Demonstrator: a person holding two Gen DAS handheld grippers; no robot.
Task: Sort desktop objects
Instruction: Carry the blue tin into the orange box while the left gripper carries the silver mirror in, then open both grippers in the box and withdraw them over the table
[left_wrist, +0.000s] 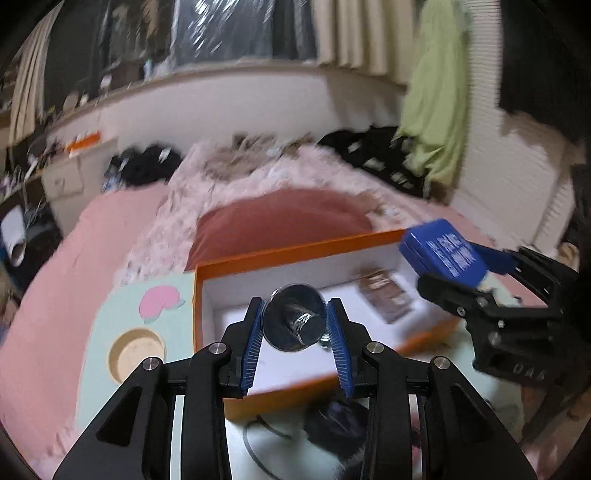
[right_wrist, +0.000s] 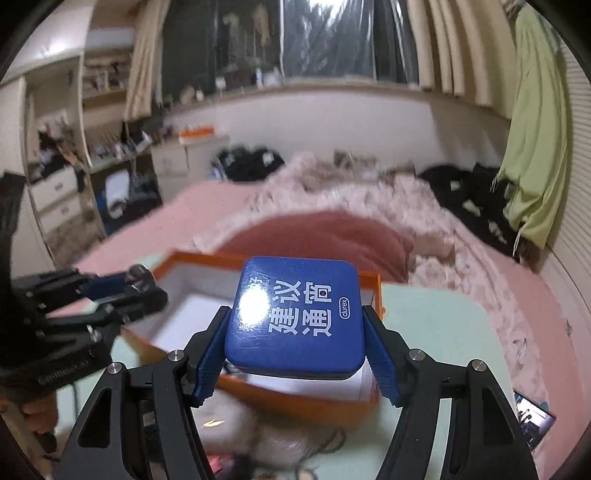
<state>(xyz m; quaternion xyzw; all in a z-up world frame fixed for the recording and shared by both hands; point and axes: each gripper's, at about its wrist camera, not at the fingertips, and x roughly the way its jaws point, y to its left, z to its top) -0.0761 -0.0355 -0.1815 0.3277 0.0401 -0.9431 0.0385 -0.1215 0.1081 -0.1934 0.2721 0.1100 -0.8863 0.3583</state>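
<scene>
Left wrist view: left gripper (left_wrist: 298, 325) was clamped on one shiny metal disc (left_wrist: 294, 322) above the orange box (left_wrist: 295, 248), one dark packet (left_wrist: 386, 294) inside. Right gripper (right_wrist: 300, 325) gripped one blue tin (right_wrist: 297, 317) over the box's right rim; white floor between items was mostly bare.

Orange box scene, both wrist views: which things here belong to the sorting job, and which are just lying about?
Part of the job:
- orange box, open, a small dark packet inside
- shiny metal object in the left gripper
- blue tin in the right gripper

Lying about:
- pink blanket
- green cloth hanging at the right
- black clothes
- phone on the mat
</scene>
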